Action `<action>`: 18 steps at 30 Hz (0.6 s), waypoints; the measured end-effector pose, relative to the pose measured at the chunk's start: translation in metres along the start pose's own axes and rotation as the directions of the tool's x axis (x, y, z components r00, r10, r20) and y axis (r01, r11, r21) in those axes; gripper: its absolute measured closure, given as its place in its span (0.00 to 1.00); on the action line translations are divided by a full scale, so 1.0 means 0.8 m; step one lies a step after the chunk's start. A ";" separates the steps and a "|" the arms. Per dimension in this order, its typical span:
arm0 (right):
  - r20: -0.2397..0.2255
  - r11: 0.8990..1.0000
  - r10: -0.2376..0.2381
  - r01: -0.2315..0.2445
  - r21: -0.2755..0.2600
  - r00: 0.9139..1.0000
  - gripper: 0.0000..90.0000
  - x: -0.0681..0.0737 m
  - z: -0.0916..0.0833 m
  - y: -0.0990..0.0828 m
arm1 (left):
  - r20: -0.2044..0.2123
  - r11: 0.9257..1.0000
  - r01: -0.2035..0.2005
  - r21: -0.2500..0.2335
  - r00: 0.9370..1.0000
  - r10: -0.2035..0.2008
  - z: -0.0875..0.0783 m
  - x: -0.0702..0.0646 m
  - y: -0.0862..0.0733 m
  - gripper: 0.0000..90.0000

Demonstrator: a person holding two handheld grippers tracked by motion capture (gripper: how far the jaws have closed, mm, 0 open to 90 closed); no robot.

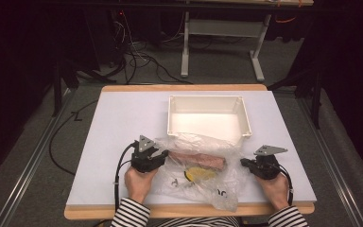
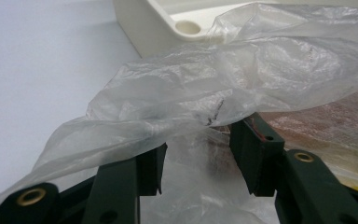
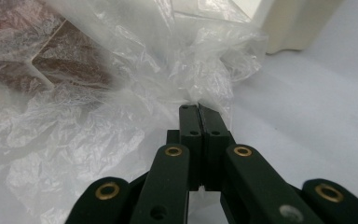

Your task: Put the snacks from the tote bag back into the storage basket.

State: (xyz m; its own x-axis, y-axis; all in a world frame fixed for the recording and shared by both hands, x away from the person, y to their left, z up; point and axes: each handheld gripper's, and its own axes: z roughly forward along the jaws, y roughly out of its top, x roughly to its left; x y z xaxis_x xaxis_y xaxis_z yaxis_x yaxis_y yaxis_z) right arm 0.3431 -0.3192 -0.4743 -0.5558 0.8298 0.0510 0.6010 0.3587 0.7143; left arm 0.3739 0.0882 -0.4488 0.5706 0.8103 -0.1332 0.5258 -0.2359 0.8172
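The clear plastic bag (image 1: pixel 196 168) is crinkly and cloudy, so the things inside it are hard to make out: a long pinkish-brown roll (image 1: pixel 198 161) and a small yellow thing (image 1: pixel 199 173) just at 6 o'clock of the roll. There are dark marks on the bag too, but they are too small to read. In the left gripper view the bag (image 2: pixel 223 88) covers part of the white bin (image 2: pixel 158 23), and the top and right of that view cut the bin off. In the high view the bag lies on the white table (image 1: pixel 118 142) near the front edge, and its far side touches the front wall of the white bin (image 1: pixel 208 100), which sits at 12 o'clock of it. The table has lots of bare room at 9 o'clock of the bag, and a smaller bare strip at 3 o'clock. The left gripper (image 1: pixel 159 152) is at the bag's 9 o'clock side. Its jaws stand about half open, with loose bag plastic lying over and between them, and the pads do not press on it. The right gripper (image 3: pixel 199 108) is at the bag's 3 o'clock side. Its jaws are squeezed tight together, and they pinch a thin fold of the bag's edge (image 3: pixel 214 70) at their tips.
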 end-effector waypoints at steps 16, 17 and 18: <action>-0.083 1.000 -0.022 0.022 0.005 0.996 1.00 0.028 0.019 0.019 | 0.159 0.996 -0.037 0.079 0.987 0.024 0.006 -0.009 -0.012 0.75; -0.083 1.000 -0.022 0.022 0.005 0.996 1.00 0.028 0.019 0.019 | 0.159 0.996 -0.037 0.079 0.987 0.024 0.006 -0.009 -0.012 0.76; -0.083 1.000 -0.025 0.025 0.005 0.996 1.00 0.028 0.020 0.019 | 0.158 0.996 -0.042 0.076 0.987 0.030 0.006 -0.011 -0.012 0.76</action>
State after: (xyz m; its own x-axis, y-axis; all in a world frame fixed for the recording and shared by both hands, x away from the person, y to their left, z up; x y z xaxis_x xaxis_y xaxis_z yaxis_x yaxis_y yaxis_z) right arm 0.3490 -0.2881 -0.4733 -0.6165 0.7821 0.0912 0.5898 0.3819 0.7115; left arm 0.3668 0.0805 -0.4582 0.6786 0.7078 -0.1960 0.5478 -0.3100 0.7771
